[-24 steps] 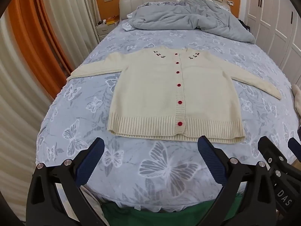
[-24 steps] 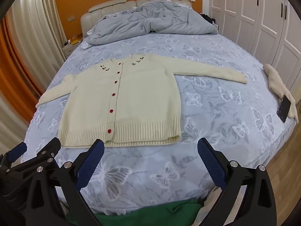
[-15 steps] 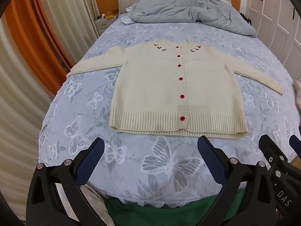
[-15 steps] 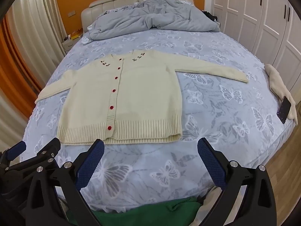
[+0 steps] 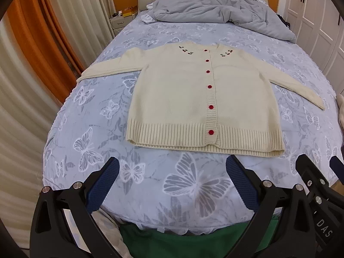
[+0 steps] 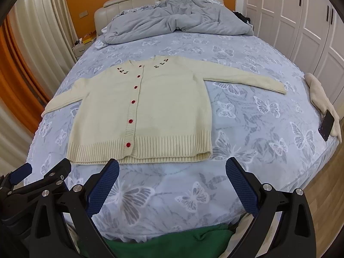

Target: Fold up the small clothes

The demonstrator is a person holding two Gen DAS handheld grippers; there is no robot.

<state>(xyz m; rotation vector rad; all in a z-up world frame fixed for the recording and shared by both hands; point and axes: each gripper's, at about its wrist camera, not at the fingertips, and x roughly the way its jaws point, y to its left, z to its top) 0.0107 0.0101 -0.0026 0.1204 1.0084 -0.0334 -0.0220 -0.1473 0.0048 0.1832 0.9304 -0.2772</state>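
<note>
A cream knit cardigan (image 5: 193, 99) with red buttons lies flat and face up on the bed, both sleeves spread out to the sides. It also shows in the right wrist view (image 6: 146, 111). My left gripper (image 5: 172, 172) is open and empty, held above the bed's near edge, short of the cardigan's ribbed hem. My right gripper (image 6: 172, 172) is open and empty, also just short of the hem. The right gripper also shows at the right edge of the left wrist view (image 5: 316, 182); the left gripper shows at the lower left of the right wrist view (image 6: 38, 178).
The bed (image 5: 86, 116) has a blue butterfly sheet. A crumpled grey duvet (image 5: 215, 6) lies by the headboard. A cream garment (image 6: 320, 99) with a dark phone (image 6: 326, 124) on it lies at the bed's right edge. Curtains hang left, white wardrobes (image 6: 301, 21) stand right.
Both grippers have moved forward and tilted down, so the cardigan sits lower and closer in both views. The jaws stay open.
</note>
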